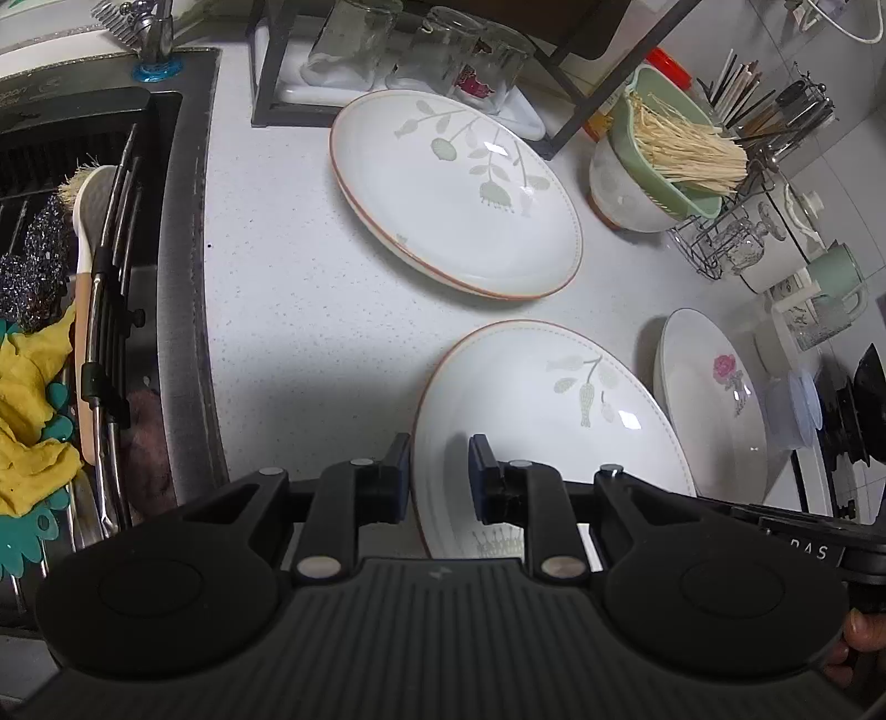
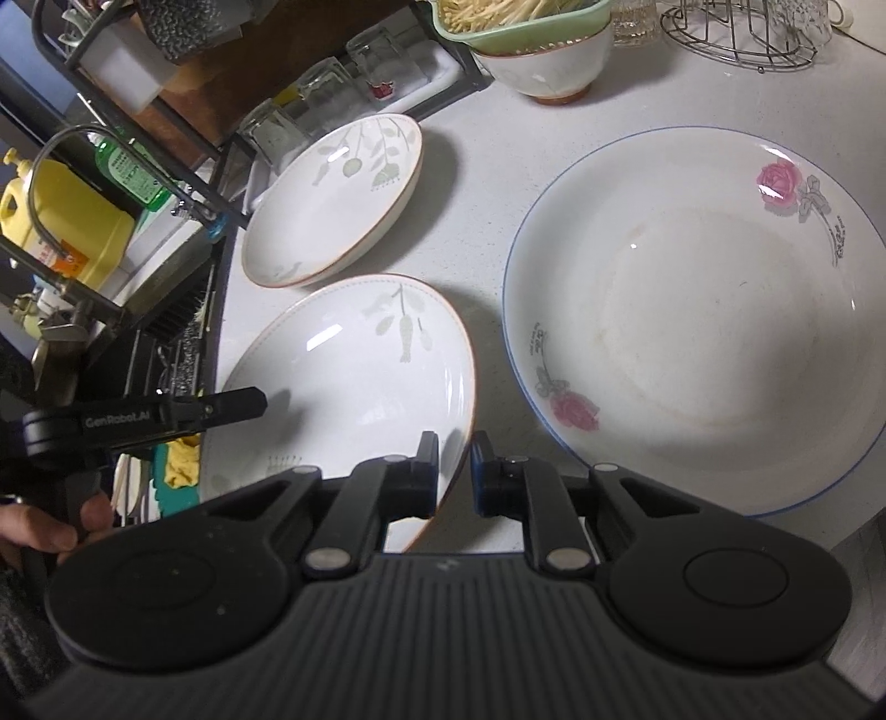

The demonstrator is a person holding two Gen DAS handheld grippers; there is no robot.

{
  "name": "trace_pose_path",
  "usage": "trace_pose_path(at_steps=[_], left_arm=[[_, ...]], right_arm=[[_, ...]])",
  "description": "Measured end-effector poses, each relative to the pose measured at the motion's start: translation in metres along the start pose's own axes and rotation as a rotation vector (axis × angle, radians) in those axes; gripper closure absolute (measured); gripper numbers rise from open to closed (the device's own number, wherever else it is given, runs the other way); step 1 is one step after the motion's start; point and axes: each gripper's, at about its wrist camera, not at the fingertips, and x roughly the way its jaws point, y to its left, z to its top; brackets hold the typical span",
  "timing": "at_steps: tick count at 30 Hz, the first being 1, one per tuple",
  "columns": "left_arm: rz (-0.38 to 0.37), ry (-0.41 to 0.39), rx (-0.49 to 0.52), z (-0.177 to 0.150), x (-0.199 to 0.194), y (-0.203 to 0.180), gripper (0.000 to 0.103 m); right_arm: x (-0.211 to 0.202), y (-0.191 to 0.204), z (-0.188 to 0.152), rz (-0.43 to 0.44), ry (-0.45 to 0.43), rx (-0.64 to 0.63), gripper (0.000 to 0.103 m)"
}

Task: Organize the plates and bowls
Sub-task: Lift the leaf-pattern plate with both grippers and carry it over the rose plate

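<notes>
A leaf-patterned plate with an orange rim (image 1: 542, 410) (image 2: 343, 365) lies nearest on the white counter. My left gripper (image 1: 440, 476) is shut on its left rim, one pad inside the plate and one outside; this gripper also shows from the side in the right wrist view (image 2: 243, 401). My right gripper (image 2: 454, 471) is shut on the opposite rim. I cannot tell whether the plate is off the counter. A second leaf-patterned plate (image 1: 454, 194) (image 2: 332, 205) rests farther back. A rose-patterned plate with a blue rim (image 1: 714, 399) (image 2: 692, 321) sits to the right.
A sink with a drying rack (image 1: 111, 277) and a yellow cloth (image 1: 33, 399) borders the counter on the left. Upturned glasses (image 1: 360, 50) stand at the back. A white bowl holding a green strainer of noodles (image 1: 626, 183) (image 2: 548, 66), a wire rack (image 1: 736, 238) and mugs (image 1: 836, 277) stand at the right.
</notes>
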Motion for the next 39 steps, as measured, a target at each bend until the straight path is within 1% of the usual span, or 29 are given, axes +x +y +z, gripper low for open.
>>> trace_pose_path(at_steps=[8, 18, 23, 28, 32, 37, 39], left_arm=[[-0.050, 0.002, 0.020, 0.010, -0.012, -0.014, 0.079], [-0.104, 0.032, 0.044, 0.023, -0.023, -0.056, 0.079], [-0.109, 0.023, 0.059, 0.030, -0.017, -0.085, 0.079], [-0.142, 0.016, 0.004, 0.033, 0.001, -0.106, 0.079], [-0.133, 0.022, -0.028, 0.027, 0.018, -0.124, 0.079], [-0.086, 0.025, -0.060, 0.020, 0.037, -0.145, 0.079], [-0.071, 0.037, -0.062, 0.018, 0.047, -0.152, 0.079]], right_arm=[[-0.021, -0.003, 0.000, 0.018, 0.012, -0.010, 0.088], [-0.067, -0.018, 0.012, 0.003, -0.079, 0.057, 0.088], [-0.081, -0.036, 0.021, 0.004, -0.110, 0.076, 0.088], [-0.092, -0.058, 0.036, -0.006, -0.137, 0.046, 0.088], [-0.096, -0.080, 0.046, -0.011, -0.140, 0.002, 0.088], [-0.090, -0.110, 0.059, 0.005, -0.107, -0.029, 0.088], [-0.087, -0.122, 0.063, 0.008, -0.092, -0.039, 0.088]])
